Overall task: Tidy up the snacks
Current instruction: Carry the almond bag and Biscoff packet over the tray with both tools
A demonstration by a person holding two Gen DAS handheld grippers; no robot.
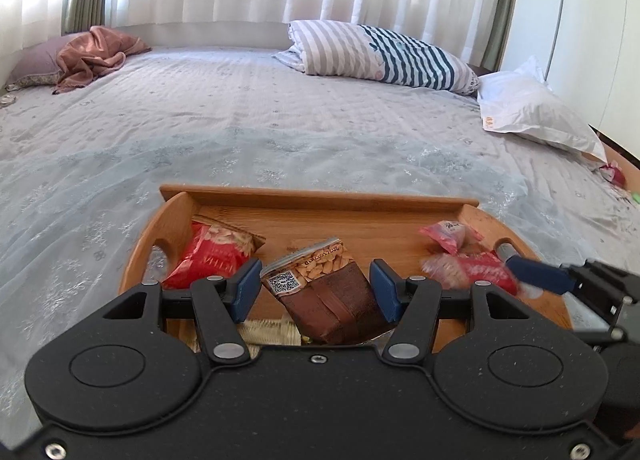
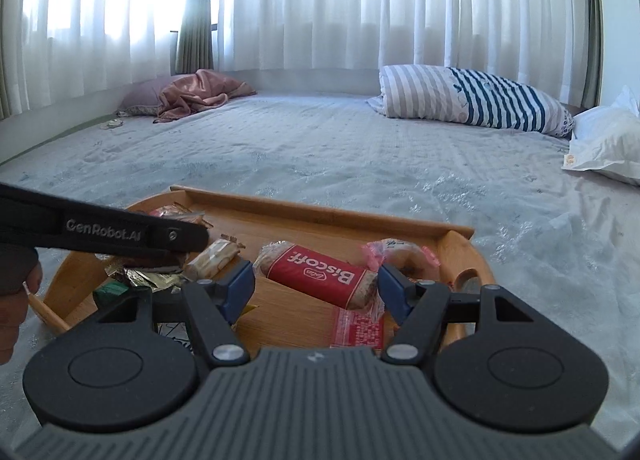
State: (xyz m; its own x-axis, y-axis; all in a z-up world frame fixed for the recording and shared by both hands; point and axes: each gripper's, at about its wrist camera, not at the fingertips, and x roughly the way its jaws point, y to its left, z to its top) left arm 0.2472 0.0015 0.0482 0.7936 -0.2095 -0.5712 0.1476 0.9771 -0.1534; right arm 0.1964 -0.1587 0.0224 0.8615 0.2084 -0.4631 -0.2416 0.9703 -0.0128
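Note:
A wooden tray (image 1: 320, 198) sits on the bed and holds several snack packets. In the left wrist view my left gripper (image 1: 316, 292) is open, its blue pads either side of a brown almond packet (image 1: 328, 296) without touching it. A red peanut bag (image 1: 208, 256) lies at the tray's left, pink and red packets (image 1: 468, 260) at its right. In the right wrist view my right gripper (image 2: 316, 292) is open around a red Biscoff packet (image 2: 320, 274) lying in the tray (image 2: 312, 212). A pink wrapped snack (image 2: 400, 254) lies beyond it. The left gripper's body (image 2: 120, 234) crosses the tray's left side.
The tray rests on a pale blue-grey bedspread (image 1: 280, 120). A striped pillow (image 1: 384, 54) and a white pillow (image 1: 532, 108) lie at the far right, a pink blanket (image 1: 96, 54) at the far left. Curtains hang behind the bed.

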